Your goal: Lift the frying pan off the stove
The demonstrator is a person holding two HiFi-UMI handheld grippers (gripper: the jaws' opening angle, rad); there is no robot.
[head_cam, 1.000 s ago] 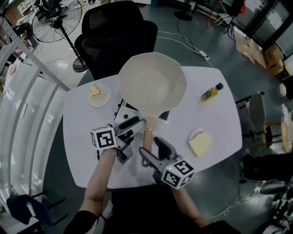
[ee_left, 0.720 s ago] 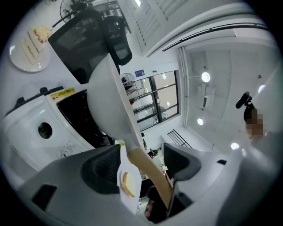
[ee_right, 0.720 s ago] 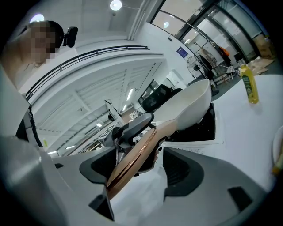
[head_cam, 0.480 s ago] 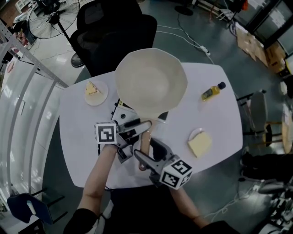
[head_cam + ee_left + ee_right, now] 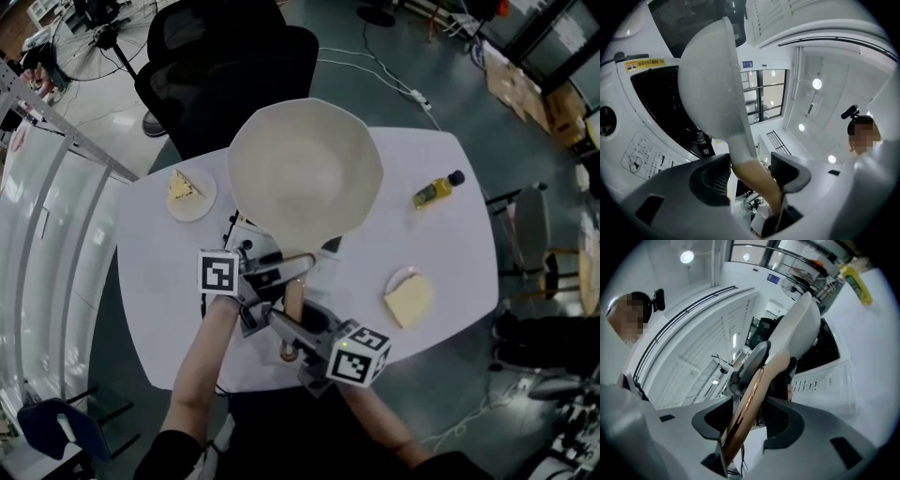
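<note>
A cream frying pan [image 5: 305,169] sits on a white stove [image 5: 240,228] with a black top, on the white table [image 5: 159,281]. Its tan handle [image 5: 293,302] points toward me. My left gripper [image 5: 286,267] reaches in from the left, and its jaws have just been closing on the handle [image 5: 754,178] close behind the pan [image 5: 710,79]. My right gripper [image 5: 291,328] comes from below. Its jaws have just been closing too, on the handle's copper-edged end [image 5: 750,394]. Both pairs of pads touch the handle.
A plate with a cake slice [image 5: 190,192] lies at the table's back left. A yellow bottle [image 5: 433,190] lies at the back right, and a plate with a pale yellow block [image 5: 409,297] at the front right. A black chair [image 5: 225,66] stands behind the table.
The left gripper has slid right onto the handle and both grippers have rolled a little. Both pairs of jaws have narrowed around the handle. The pan stays on the stove.
</note>
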